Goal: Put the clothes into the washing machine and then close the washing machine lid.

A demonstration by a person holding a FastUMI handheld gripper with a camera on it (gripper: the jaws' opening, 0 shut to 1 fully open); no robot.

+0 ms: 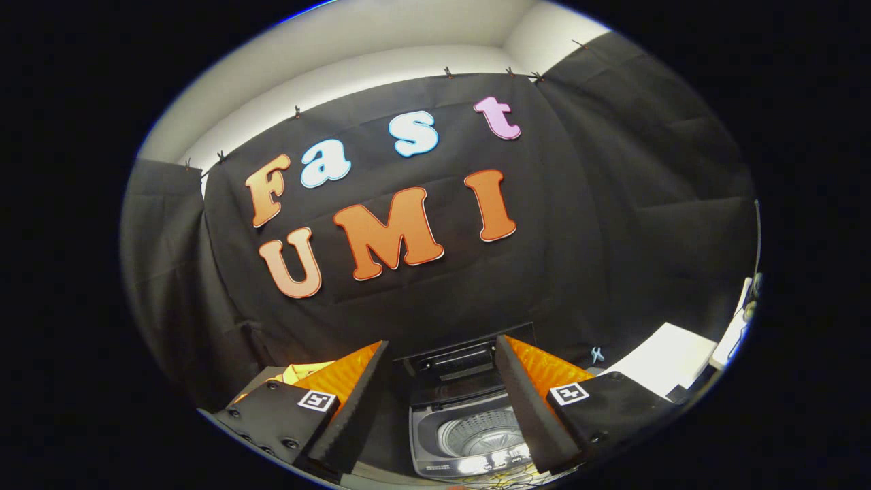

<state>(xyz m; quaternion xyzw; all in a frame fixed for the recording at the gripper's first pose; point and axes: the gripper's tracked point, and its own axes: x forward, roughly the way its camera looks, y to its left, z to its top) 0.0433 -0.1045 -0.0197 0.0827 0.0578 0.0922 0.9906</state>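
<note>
tongs (442, 401) spread wide, nothing held between the fingers. small washing machine (469, 435) sat between and just beyond the fingertips, its lid (463, 371) raised upright at the back, drum (483, 435) open and looked empty from here. yellow clothes (299, 373) lay past the left finger, partly hidden behind it, well apart from the machine. a white block (670, 357) sat off to the right on the tabletop (616, 408).
</note>
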